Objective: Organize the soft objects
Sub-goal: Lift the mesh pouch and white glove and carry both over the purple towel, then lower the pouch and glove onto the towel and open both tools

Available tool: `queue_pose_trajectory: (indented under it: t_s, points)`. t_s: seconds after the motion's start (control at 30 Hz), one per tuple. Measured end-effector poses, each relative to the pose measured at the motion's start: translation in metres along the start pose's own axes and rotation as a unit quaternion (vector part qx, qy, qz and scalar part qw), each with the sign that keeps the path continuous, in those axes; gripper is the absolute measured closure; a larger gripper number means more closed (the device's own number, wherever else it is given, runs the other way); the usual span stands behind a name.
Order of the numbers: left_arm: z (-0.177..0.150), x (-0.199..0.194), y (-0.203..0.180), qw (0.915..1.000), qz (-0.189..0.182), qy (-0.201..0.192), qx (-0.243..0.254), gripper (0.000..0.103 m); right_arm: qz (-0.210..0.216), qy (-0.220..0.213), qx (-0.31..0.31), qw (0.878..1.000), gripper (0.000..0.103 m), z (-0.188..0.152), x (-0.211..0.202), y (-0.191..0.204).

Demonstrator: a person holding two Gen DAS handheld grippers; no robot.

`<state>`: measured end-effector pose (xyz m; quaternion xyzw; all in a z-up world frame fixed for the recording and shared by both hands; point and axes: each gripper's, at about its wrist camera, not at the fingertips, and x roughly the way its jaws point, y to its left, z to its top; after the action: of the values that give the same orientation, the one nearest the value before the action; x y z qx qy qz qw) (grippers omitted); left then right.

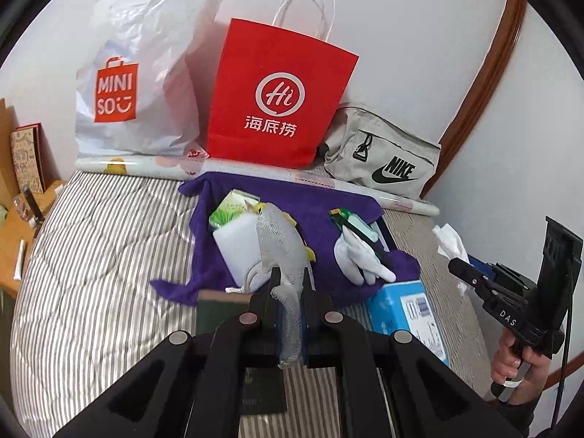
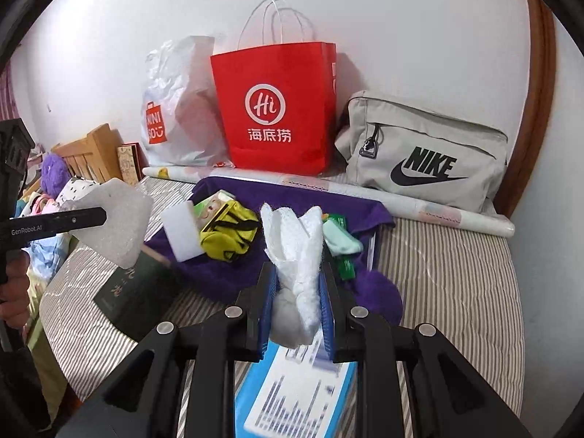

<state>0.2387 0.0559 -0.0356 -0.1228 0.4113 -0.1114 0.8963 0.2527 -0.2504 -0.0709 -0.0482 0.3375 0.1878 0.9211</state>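
My left gripper [image 1: 290,277] is shut on a grey mesh foam sleeve [image 1: 279,244] and holds it above a purple towel [image 1: 321,215]; the sleeve also shows in the right wrist view [image 2: 116,219]. My right gripper [image 2: 297,273] is shut on a crumpled white tissue [image 2: 297,252] above the towel [image 2: 292,193]; it shows at the right of the left wrist view [image 1: 460,266] with the tissue [image 1: 450,241]. On the towel lie a white sponge block [image 2: 180,230], a yellow pouch [image 2: 230,233], a white glove [image 1: 359,255] and green packets [image 1: 228,210].
A striped bed [image 1: 102,255] carries everything. Against the wall stand a Miniso plastic bag [image 1: 138,73], a red paper bag [image 1: 277,91] and a grey Nike bag [image 1: 383,153]. A blue box [image 1: 405,306] and a dark green book [image 2: 127,292] lie near me. A wooden shelf [image 1: 14,226] is at left.
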Motion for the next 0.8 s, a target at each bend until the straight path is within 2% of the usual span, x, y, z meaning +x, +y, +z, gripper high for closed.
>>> queue_pose_trajectory:
  t_s: [0.4,0.8]
  points:
    - [0.041,0.050,0.000,0.9998,-0.004,0.017,0.010,0.096,-0.008,0.014,0.017,1.000,0.080,0.029,0.051,-0.024]
    - [0.070,0.103,0.014,0.9984,-0.024,0.047,-0.020,0.096,0.003,0.056,0.015,0.998,0.080,0.040,0.114,-0.032]
